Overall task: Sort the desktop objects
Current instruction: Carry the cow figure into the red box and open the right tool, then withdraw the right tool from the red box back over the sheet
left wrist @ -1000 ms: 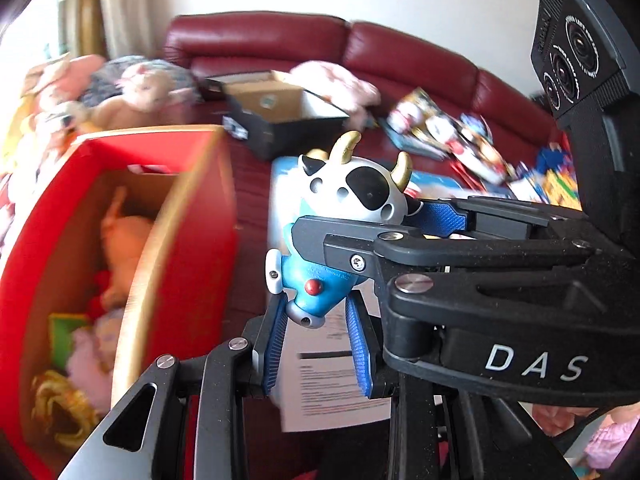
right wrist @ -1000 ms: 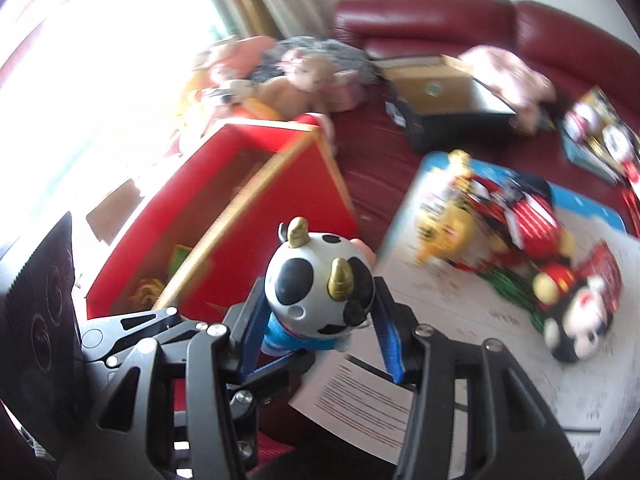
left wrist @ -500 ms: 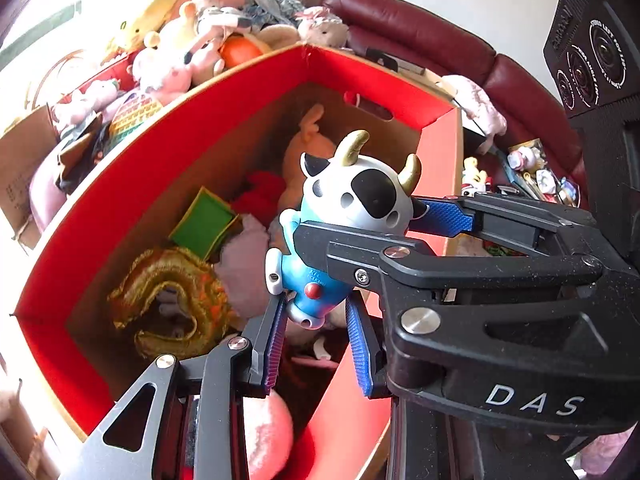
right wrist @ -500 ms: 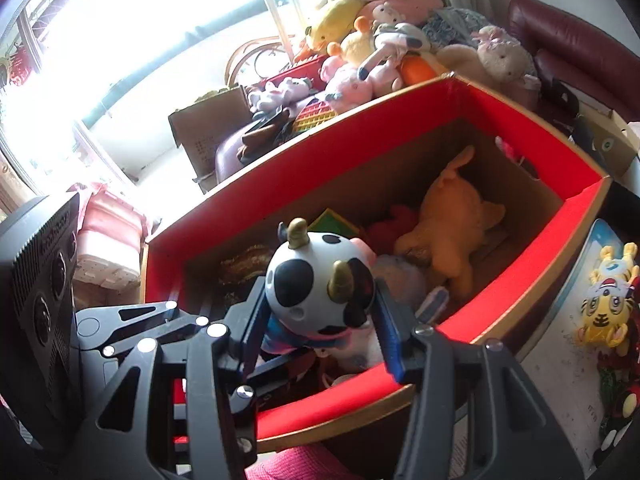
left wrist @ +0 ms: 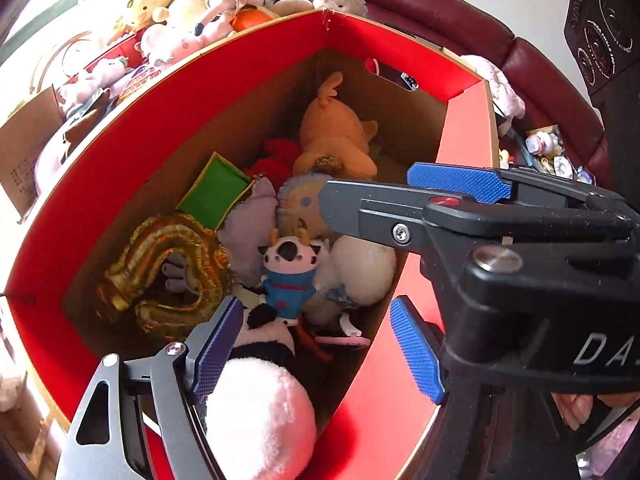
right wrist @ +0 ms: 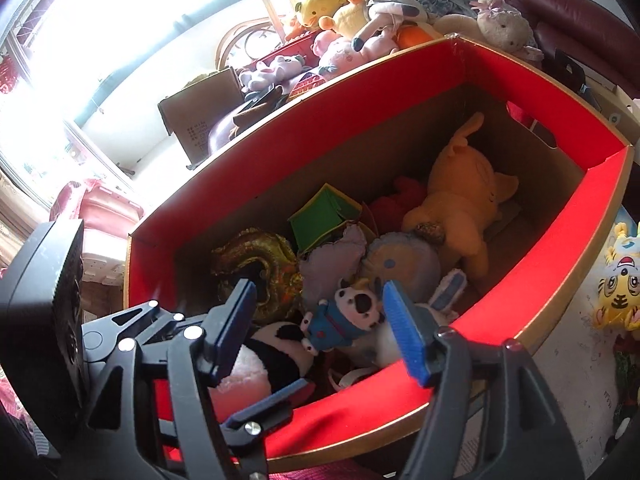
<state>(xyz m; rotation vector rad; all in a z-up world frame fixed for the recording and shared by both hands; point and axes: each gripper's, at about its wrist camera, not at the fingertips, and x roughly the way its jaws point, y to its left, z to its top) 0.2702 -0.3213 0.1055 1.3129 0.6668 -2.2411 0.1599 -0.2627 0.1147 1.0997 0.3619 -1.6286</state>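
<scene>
A cow figure (left wrist: 289, 276) with a black-and-white head and blue body lies among soft toys inside the red cardboard box (left wrist: 168, 104); it also shows in the right wrist view (right wrist: 344, 316). My left gripper (left wrist: 316, 340) is open and empty above the box's near corner. My right gripper (right wrist: 320, 328) is open and empty right above the cow. In the left wrist view the right gripper's fingers (left wrist: 456, 184) cross in from the right. The box (right wrist: 440, 80) also holds an orange plush (right wrist: 460, 204), a gold balloon (right wrist: 260, 264) and a panda plush (right wrist: 276, 352).
A pile of soft toys (right wrist: 360, 4) lies beyond the box's far wall. A brown carton (right wrist: 196, 116) stands at the back left. A dark red sofa (left wrist: 460, 20) runs behind. A tiger toy (right wrist: 620, 280) lies on paper right of the box.
Both grippers held the cow figure and carried it over the box. Both have opened, and the cow has dropped onto the toys inside.
</scene>
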